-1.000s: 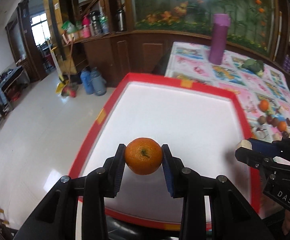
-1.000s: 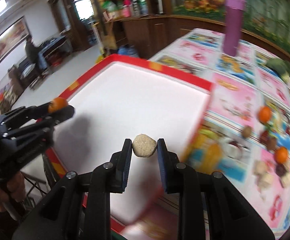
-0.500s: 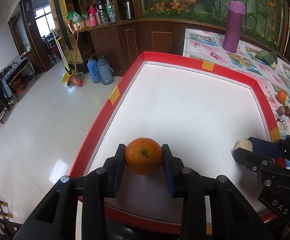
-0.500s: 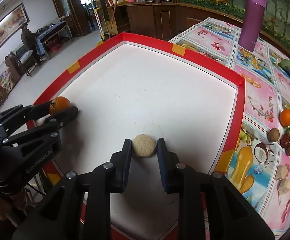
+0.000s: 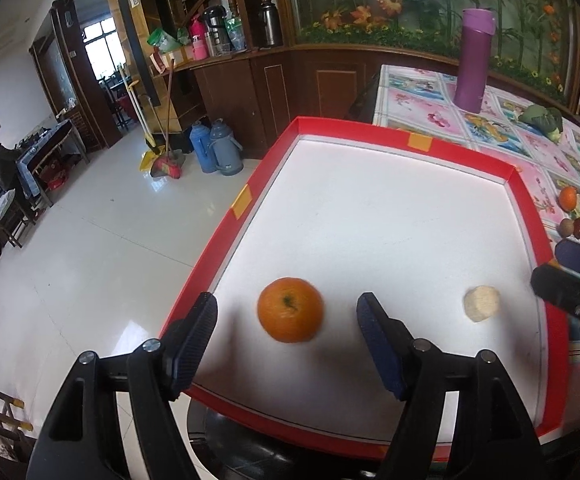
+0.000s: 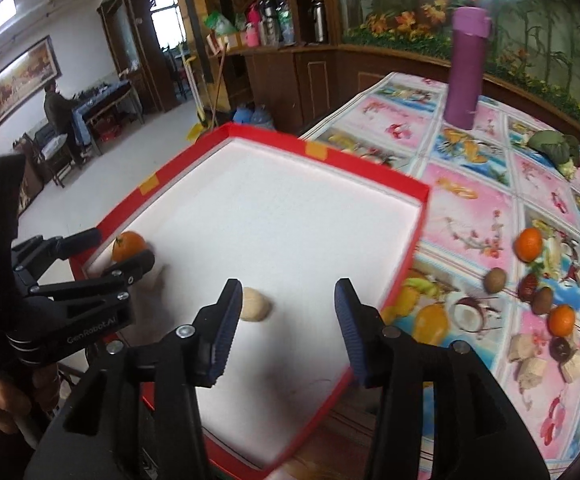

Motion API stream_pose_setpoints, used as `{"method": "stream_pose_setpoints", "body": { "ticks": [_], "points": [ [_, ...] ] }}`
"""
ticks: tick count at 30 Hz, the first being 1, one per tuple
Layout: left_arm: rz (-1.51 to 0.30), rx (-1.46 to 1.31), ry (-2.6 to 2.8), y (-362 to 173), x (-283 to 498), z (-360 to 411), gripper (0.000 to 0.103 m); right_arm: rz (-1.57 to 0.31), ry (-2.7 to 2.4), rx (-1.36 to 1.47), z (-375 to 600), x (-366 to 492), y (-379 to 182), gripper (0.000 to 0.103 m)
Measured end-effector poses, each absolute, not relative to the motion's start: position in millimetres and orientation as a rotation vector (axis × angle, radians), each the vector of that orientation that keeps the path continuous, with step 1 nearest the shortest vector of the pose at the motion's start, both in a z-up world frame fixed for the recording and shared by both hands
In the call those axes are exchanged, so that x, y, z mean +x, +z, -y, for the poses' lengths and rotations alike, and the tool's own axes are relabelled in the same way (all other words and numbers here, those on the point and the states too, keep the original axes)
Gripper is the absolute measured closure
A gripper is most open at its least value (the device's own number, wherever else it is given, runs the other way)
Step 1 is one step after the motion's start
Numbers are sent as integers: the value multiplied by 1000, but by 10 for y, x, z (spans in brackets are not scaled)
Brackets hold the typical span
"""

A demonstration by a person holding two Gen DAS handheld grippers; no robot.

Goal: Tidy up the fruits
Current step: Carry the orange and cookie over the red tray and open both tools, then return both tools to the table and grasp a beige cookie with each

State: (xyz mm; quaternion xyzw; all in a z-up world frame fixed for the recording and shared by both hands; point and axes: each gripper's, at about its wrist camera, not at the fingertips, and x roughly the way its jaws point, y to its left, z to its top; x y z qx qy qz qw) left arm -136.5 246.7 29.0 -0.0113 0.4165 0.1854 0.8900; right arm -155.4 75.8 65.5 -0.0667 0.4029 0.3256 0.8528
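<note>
A red-rimmed tray (image 5: 245, 200) with a white floor lies on the table. An orange (image 5: 290, 309) rests on the tray floor near its front left corner, between the spread fingers of my left gripper (image 5: 285, 336), which is open and not touching it. A pale beige round fruit (image 5: 481, 303) sits on the tray to the right. In the right wrist view the same beige fruit (image 6: 254, 304) lies beside the left finger of my open right gripper (image 6: 285, 324); the orange (image 6: 128, 245) and tray (image 6: 418, 232) show there too.
More fruits lie on the flowered tablecloth right of the tray: oranges (image 6: 529, 243), brown round fruits (image 6: 494, 279), dark red ones and pale chunks (image 6: 530, 372). A purple flask (image 6: 466, 68) and a green vegetable (image 6: 554, 146) stand farther back. A person (image 6: 55, 108) stands far off.
Both grippers have opened. The orange left the left gripper and now sits on the tray floor; the beige fruit left the right gripper and lies on the tray. The right gripper swung right.
</note>
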Motion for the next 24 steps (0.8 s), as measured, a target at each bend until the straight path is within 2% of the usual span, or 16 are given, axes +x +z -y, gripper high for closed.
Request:
{"method": "stream_pose_setpoints", "body": {
  "ticks": [12, 18, 24],
  "points": [
    [-836, 57, 198, 448, -1320, -1672, 25, -818, 466, 5, 579, -1335, 650, 50],
    [-841, 129, 36, 473, -1278, -1087, 25, -873, 321, 80, 1365, -1202, 463, 50],
    [-863, 174, -64, 456, -1233, -683, 25, -933, 276, 107, 1602, -1016, 324, 50]
  ]
}}
